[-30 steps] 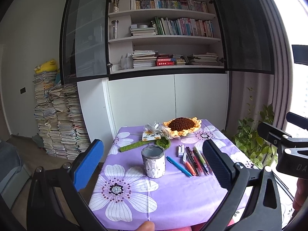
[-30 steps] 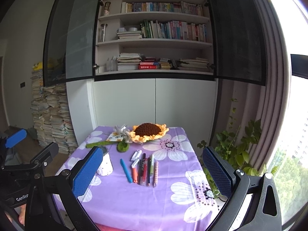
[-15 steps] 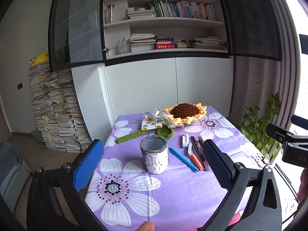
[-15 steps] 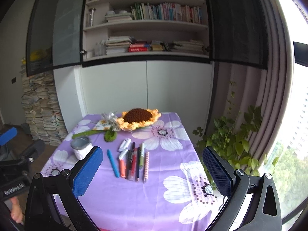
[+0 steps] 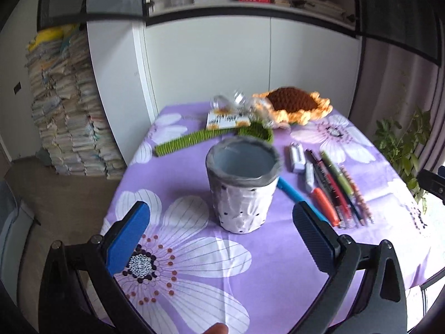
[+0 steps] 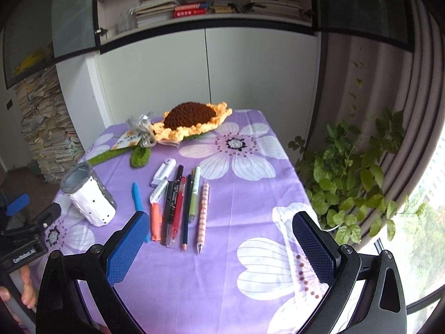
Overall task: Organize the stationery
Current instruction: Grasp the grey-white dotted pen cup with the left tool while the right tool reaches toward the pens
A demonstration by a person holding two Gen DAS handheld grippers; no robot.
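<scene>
A white dotted pen cup (image 5: 242, 186) with a grey rim stands upright and empty on the purple flowered tablecloth (image 5: 278, 264); it also shows in the right wrist view (image 6: 89, 197). Several pens and markers (image 6: 178, 206) lie side by side to its right, with a blue pen (image 6: 136, 196) nearest the cup and a pink dotted pen (image 6: 203, 214) farthest. They also show in the left wrist view (image 5: 331, 186). My left gripper (image 5: 219, 236) is open and empty, just in front of the cup. My right gripper (image 6: 219, 239) is open and empty, above the table's near edge by the pens.
A crocheted sunflower (image 6: 192, 119) with a green stem (image 5: 192, 139) and a ribboned card (image 5: 226, 117) lies at the table's far end. A leafy plant (image 6: 358, 172) stands right of the table. Stacked papers (image 5: 64, 105) stand left; white cabinets behind.
Both grippers have moved forward and tilted down toward the table. The cup and pens now appear much closer. Nothing on the table has moved.
</scene>
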